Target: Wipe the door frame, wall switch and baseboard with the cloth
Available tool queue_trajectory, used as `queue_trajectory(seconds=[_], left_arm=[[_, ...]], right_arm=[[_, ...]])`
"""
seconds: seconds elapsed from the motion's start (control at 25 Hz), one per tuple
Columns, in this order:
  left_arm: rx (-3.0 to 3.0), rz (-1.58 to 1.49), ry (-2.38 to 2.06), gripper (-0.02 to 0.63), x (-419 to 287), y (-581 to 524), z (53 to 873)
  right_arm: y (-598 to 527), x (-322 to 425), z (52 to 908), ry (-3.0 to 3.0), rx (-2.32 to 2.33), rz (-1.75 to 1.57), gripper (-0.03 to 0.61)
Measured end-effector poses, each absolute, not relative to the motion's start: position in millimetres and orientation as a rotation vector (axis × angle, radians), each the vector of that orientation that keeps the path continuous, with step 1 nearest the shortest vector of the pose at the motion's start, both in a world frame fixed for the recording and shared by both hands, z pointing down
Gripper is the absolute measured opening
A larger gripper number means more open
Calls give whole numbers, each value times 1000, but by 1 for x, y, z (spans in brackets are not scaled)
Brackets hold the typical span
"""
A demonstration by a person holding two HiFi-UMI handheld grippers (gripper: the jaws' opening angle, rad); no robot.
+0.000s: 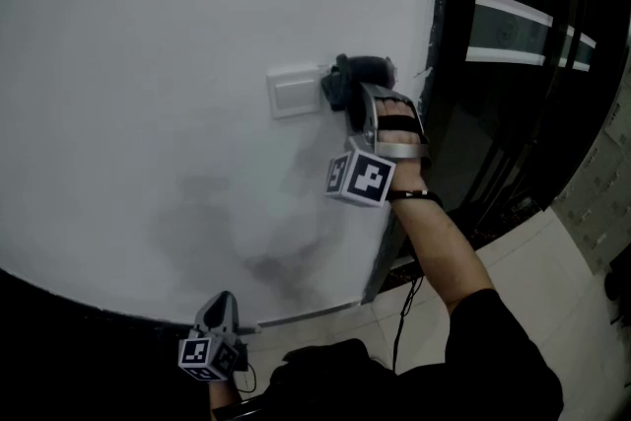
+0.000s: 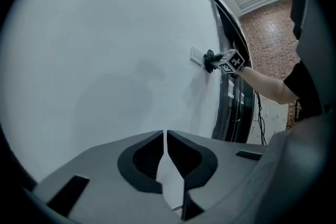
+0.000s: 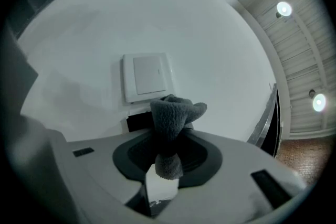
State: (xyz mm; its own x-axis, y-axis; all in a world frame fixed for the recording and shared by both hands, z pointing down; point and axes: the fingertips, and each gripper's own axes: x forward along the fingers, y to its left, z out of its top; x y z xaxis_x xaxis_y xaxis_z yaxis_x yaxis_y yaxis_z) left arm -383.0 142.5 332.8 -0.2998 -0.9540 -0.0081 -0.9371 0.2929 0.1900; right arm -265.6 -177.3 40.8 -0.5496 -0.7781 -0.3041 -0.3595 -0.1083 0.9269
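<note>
Grips a bunched grey cloth (image 3: 170, 118) in the right tongs (image 1: 343, 92) at the right edge of the white wall switch (image 1: 294, 94), near the dark door frame (image 1: 449, 35). Shows only in the right gripper view the cloth's tip, perhaps touching the switch's lower edge. Hangs the left tongs (image 2: 166, 139) low by the wall (image 1: 148, 64), jaws pressed together, empty.

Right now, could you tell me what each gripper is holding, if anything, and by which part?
The right gripper pinches the grey fleecy cloth at its bunched middle; the left gripper is shut and holds nothing.
</note>
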Motion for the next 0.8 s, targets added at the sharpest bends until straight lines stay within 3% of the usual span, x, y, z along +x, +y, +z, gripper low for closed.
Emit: queue_trajectory(seconds=[0.8], left_arm=[[1884, -292, -2339, 5, -351, 125, 340]], right_arm=[[-176, -270, 92, -1775, 1100, -1643, 95]])
